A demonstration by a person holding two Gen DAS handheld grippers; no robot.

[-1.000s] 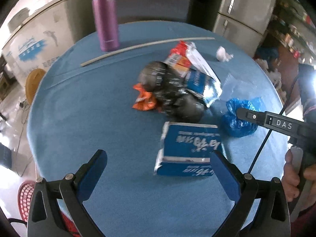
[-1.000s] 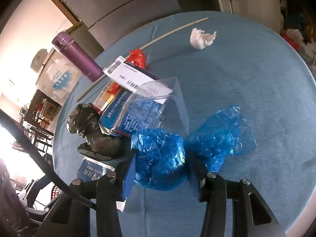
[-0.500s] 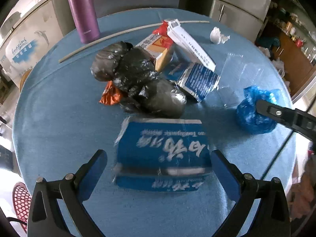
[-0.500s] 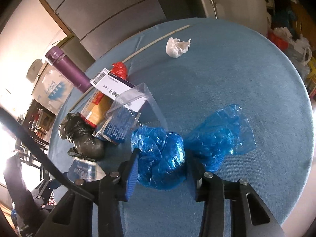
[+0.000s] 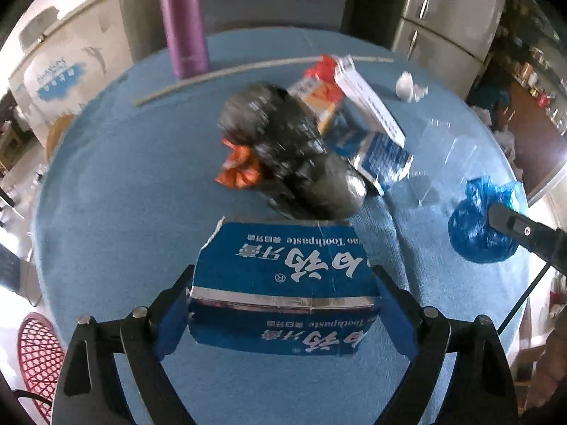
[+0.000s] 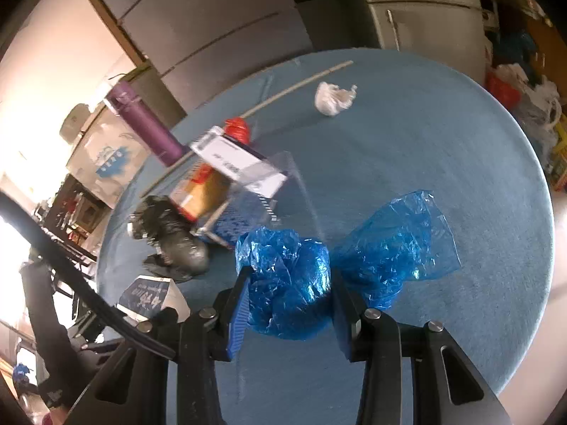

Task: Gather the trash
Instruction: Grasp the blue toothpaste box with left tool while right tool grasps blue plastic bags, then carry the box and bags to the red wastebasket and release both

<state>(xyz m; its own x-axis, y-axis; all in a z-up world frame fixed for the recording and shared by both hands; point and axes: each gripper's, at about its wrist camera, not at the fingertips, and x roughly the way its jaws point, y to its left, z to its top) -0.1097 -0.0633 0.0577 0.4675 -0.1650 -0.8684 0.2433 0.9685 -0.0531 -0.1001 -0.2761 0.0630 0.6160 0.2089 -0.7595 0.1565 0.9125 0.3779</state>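
Blue toothpaste box [image 5: 283, 283] lies on the round blue table [image 5: 117, 194], right between the left gripper [image 5: 283, 313] pads – jaws have just been closing in, both pads now against the box's ends. Over on the right, the right gripper [image 6: 288, 304] is clamped on a crumpled blue plastic bag [image 6: 287, 283], its jaws tightening. Behind the box – a black bag [image 5: 290, 156], an orange wrapper [image 5: 239, 168], assorted cartons. Farther back, a white tissue wad [image 6: 331, 97], a thin stick [image 5: 226, 72], a purple flask [image 5: 182, 17] upright.
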